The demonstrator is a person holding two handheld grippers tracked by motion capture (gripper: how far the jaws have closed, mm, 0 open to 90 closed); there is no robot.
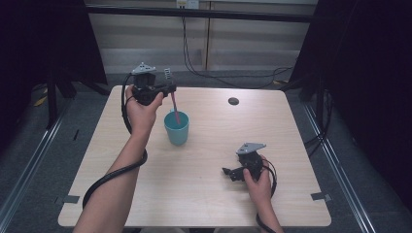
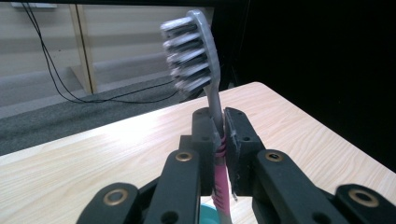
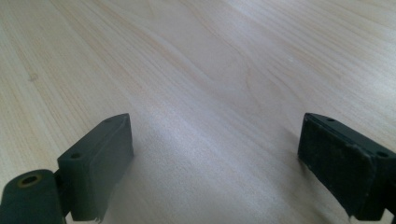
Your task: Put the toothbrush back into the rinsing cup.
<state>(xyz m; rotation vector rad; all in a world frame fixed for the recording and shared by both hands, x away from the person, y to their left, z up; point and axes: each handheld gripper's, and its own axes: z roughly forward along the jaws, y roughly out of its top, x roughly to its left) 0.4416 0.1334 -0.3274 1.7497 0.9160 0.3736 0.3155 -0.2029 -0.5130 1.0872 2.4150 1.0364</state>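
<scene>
Nearest the person, the right gripper (image 1: 232,174) lies low over the wooden table (image 1: 209,194) at its front right, held in the right hand (image 1: 258,182). In the right gripper view its two black jaws stand wide apart with bare tabletop between them and nothing gripped. Further in, left of centre, a teal cup (image 1: 176,127) stands upright on the table, well apart from the right gripper. The pink lower end of the toothbrush (image 1: 174,108) dips into the cup's mouth; whether it touches the bottom cannot be told. Just above and to the left of the cup, the left hand (image 1: 141,114) holds the left gripper (image 1: 169,88), its cable looping down along the forearm. In the left gripper view the jaws are clamped on the toothbrush (image 2: 211,100) at the point where the grey neck meets the ribbed pink handle, with the bristled head rising above the jaw tips, slightly blurred, and the rim of the cup (image 2: 208,215) visible below. Beyond, near the table's far edge, a small dark round disc (image 1: 233,101) sits in the surface. Cables (image 1: 214,73) trail across the floor behind the table.
</scene>
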